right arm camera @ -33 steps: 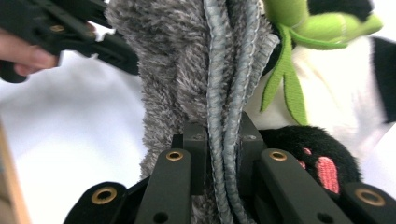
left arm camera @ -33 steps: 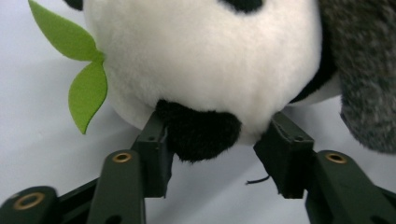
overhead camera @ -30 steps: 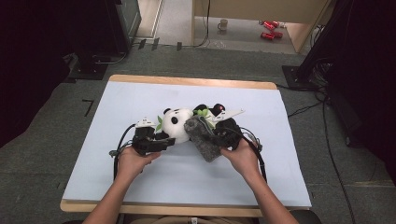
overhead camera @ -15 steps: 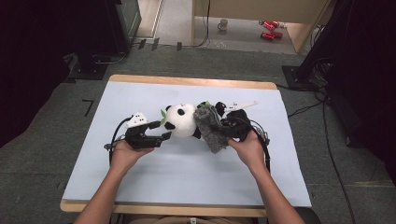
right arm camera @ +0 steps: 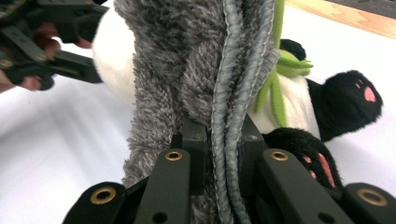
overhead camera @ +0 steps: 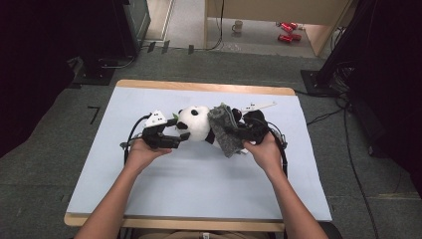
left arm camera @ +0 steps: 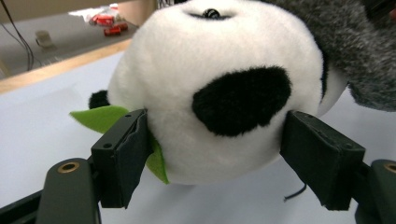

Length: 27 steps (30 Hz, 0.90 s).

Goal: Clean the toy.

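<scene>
Toy panda (overhead camera: 195, 123), mid-table: left gripper (left arm camera: 224, 154) fingers just opened, flanking its head, unclamped. Right gripper (right arm camera: 223, 140) fingers clamped on grey cloth (overhead camera: 225, 130). Risk: pulling the cloth drags or rolls the unsecured panda.

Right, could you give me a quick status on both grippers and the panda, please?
Left gripper jaws just opening, straddling the panda's head. Right gripper shut on grey cloth, draped against the panda. Nothing in the way.
</scene>
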### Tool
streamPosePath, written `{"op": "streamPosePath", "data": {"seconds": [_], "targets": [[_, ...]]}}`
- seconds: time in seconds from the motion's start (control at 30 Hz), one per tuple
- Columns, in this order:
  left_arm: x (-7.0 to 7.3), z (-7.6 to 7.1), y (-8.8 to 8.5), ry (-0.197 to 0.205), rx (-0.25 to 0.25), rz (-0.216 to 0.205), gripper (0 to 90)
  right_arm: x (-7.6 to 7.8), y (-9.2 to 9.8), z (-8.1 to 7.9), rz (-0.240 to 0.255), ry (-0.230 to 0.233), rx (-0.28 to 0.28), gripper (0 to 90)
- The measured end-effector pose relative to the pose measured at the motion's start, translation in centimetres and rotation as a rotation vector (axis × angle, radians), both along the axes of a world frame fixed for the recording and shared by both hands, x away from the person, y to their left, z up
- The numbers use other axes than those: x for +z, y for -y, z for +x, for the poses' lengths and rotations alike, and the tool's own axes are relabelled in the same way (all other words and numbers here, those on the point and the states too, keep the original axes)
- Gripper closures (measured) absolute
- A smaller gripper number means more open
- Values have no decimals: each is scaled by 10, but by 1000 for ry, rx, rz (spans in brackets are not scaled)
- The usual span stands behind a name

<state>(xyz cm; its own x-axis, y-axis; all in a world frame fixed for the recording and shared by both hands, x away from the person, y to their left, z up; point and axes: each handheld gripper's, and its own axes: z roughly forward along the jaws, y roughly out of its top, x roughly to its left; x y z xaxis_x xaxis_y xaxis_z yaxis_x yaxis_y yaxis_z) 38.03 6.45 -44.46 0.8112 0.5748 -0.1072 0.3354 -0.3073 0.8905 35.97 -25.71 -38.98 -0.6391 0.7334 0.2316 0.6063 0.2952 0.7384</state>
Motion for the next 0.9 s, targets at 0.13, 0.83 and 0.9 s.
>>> {"op": "streamPosePath", "data": {"seconds": [0.13,0.83,0.9], "targets": [[-5,2,1,-1,17,-5,299,1,-4,0,-9,9,-6,799],[9,-50,16,-225,162,-45,676,33,-39,-21,135,41,45,802],[9,-61,16,-257,176,-64,681,32,-50,-24,133,37,75,802]]}}
